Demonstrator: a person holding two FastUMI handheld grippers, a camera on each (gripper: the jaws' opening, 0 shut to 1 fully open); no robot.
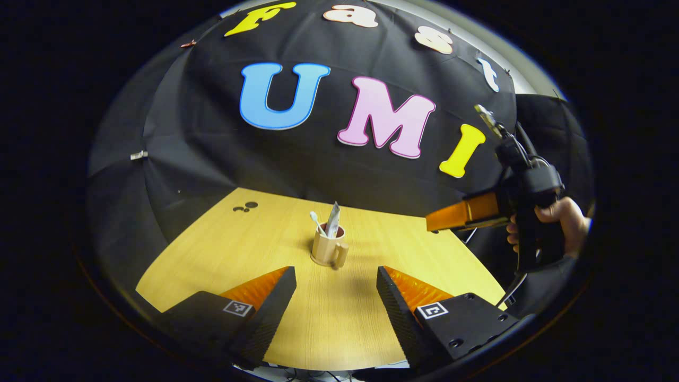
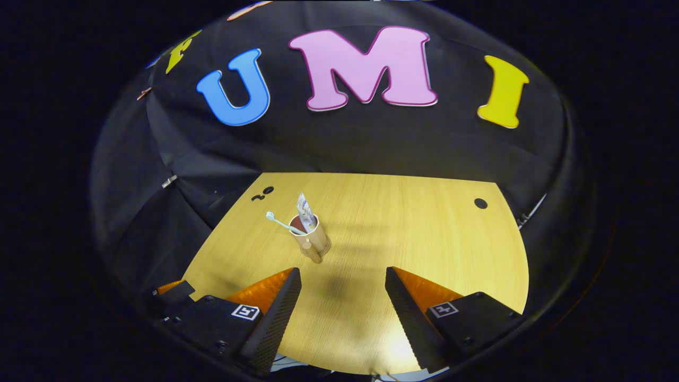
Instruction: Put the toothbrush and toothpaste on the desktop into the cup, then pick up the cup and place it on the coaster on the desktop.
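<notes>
- 1 tan ceramic-looking cup with a side handle (image 1: 329,248) is seen upright near the middle of the pale wood-grain bench (image 1: 223,249), well apart from both tongs.
- 1 pale toothbrush with a light head (image 2: 280,222) is leaned in the cup, head upward and out over the rim; 1 white crimped toothpaste tube (image 2: 304,211) is stood in the same cup beside it.
- The loading step is judged finished, since both items are already inside the cup.
- A thin round base is glimpsed under the cup in the left gripper view, but whether that is the coaster cannot be told; no separate coaster is made out on the bench.
- If the cup is already on the coaster, the task is judged all but complete; if not, the cup is to be gripped by its body or handle, lifted level so that the leaning toothbrush is not tipped out, and set down squarely.
- The left tongs (image 1: 335,297) are held wide apart above the near bench, with nothing between the fingers.
- The right tongs (image 2: 342,300) are likewise spread and empty, aimed at the bench just right of the cup.
- In the left gripper view, the right tongs are also seen farther off at the right edge, carried by 1 hand (image 1: 562,220).
- 2 small dark holes (image 1: 245,206) are counted near the far left corner of the bench.
</notes>
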